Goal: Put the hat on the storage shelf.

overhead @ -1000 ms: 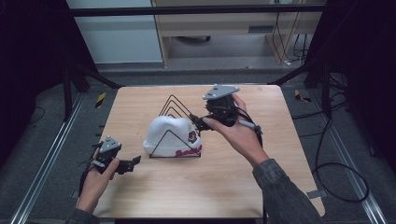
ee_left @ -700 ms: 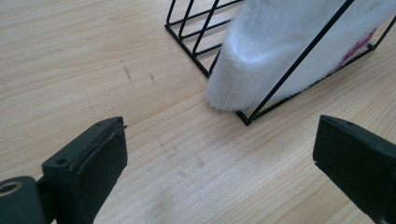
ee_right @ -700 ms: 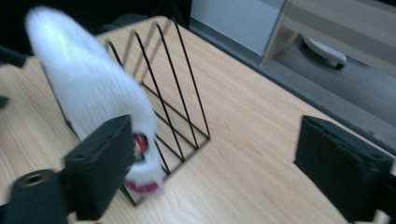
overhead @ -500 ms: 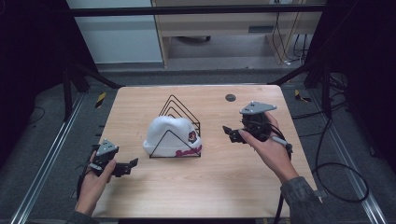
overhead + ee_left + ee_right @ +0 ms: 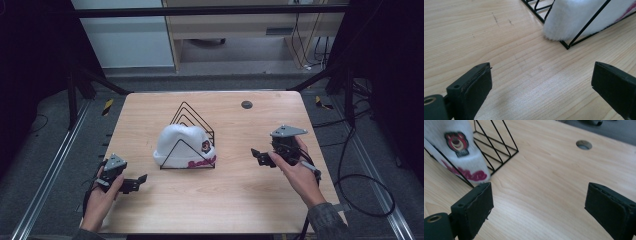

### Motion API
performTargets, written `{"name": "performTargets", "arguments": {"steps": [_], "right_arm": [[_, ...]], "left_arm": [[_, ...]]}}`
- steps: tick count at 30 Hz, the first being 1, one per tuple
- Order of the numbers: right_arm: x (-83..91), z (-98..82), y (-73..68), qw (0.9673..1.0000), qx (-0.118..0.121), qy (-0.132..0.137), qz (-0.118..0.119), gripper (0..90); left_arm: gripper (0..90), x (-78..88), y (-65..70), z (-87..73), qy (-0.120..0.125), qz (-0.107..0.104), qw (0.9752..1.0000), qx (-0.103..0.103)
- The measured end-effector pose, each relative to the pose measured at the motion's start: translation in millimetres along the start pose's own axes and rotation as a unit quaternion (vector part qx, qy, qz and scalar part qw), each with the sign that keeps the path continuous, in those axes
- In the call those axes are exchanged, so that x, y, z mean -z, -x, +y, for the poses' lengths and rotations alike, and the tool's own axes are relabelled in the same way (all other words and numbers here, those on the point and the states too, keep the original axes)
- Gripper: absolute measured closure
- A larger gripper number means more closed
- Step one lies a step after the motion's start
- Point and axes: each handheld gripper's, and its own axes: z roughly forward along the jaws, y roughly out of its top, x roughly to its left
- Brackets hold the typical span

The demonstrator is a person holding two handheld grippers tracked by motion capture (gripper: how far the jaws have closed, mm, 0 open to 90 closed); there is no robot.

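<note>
A white knit hat [image 5: 182,145] with a bear patch and pink lettering sits in a black wire rack [image 5: 192,122] at the table's middle. In the right gripper view the hat [image 5: 456,147] and the rack [image 5: 496,152] lie at upper left. The left gripper view has the hat's edge [image 5: 571,22] at the top right behind a rack wire [image 5: 589,23]. My left gripper [image 5: 134,184] rests open near the front left of the table, apart from the rack. To the right of the rack, my right gripper [image 5: 259,157] is held open with nothing between its jaws.
The wooden table [image 5: 230,200] has a round cable hole [image 5: 246,104] at the back right, seen also in the right gripper view as the hole [image 5: 584,144]. Cables [image 5: 360,180] trail off the table's right side. A metal frame rail [image 5: 45,170] runs along the left.
My right gripper has drawn back from the hat on the rack, moving right and toward the front. The left gripper has slid slightly nearer the front edge.
</note>
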Motion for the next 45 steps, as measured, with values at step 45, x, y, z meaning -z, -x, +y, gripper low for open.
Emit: {"name": "performTargets", "arguments": {"steps": [45], "right_arm": [[-60.0, -85.8, -1.1, 0.9957, -0.051, -0.061, -0.048, 10.3]], "left_arm": [[1.1, -25.2, 0.0, -13.6, -0.032, 0.004, 0.9993, -0.018]]}}
